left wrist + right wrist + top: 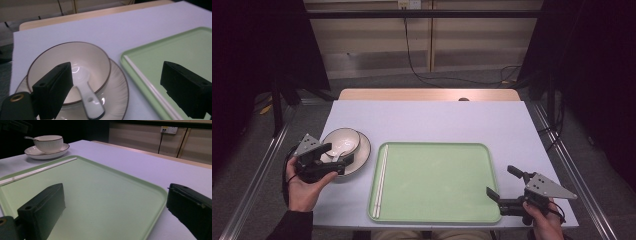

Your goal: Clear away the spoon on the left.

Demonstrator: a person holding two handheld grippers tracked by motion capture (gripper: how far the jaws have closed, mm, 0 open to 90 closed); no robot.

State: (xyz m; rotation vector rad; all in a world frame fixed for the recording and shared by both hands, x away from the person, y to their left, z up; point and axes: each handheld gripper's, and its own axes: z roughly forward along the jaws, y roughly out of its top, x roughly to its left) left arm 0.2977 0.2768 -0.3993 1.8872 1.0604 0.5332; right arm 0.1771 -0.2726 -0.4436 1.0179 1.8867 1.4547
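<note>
Tabletop place-setting scene, high view: pale lavender rectangular table (432, 120) bearing a light green rectangular plastic tray (437, 182) at centre, with a pair of white chopsticks (380, 181) laid lengthwise just inside the tray's 9 o'clock rim. At 9 o'clock of the tray, apart from it: cream ceramic bowl with a dark rim line (341, 141), seated on a matching ribbed cream saucer (362, 152); white ceramic spoon (88, 100) resting in the bowl, handle leaning over the near rim toward 6 o'clock in the left gripper view. Left gripper (331, 156): jaws spread wide, holding nothing, poised at the 7 o'clock edge of the saucer, one jaw over the bowl's near rim beside the spoon handle, the other out over the tray edge. Right gripper (503, 184): jaws likewise parted and empty, hovering at the tray's 4 o'clock corner, one jaw above the tray floor, the other outside the rim. Step in hand, as judged: approach of the left gripper to the bowl set, grasp not yet made. Next move, as judged: advance and lower so that the jaws straddle the bowl wall or the spoon handle, then close firmly without tipping the bowl off the saucer.
</note>
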